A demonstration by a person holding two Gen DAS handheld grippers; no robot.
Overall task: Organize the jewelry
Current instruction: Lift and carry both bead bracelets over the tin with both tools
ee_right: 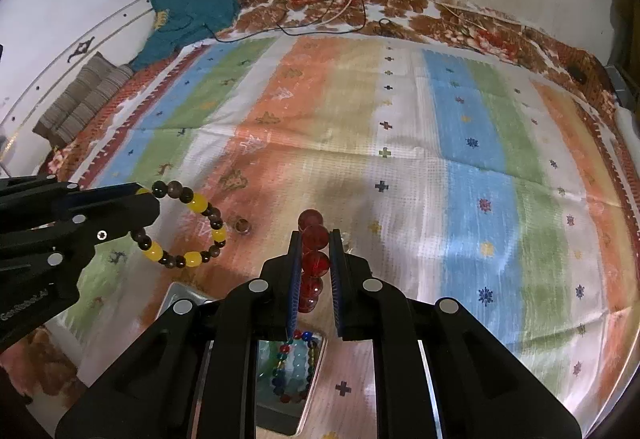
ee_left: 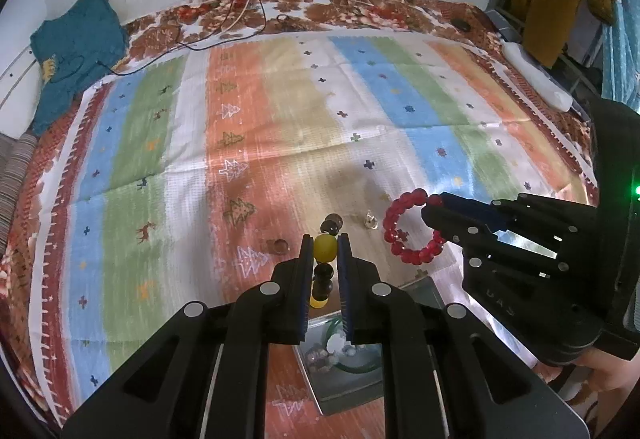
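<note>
My left gripper is shut on a yellow-and-brown bead bracelet, held edge-on above the striped cloth; the right wrist view shows it as a full ring hanging from the left gripper. My right gripper is shut on a red bead bracelet; the left wrist view shows that ring at the right gripper's tip. A metal tray lies below both grippers, holding a green bangle and small pieces. The right wrist view shows a multicoloured bead bracelet in a tray.
A small brown ring and a small silver piece lie on the cloth just ahead. A teal garment and cables lie at the far edge. A striped cushion sits far left.
</note>
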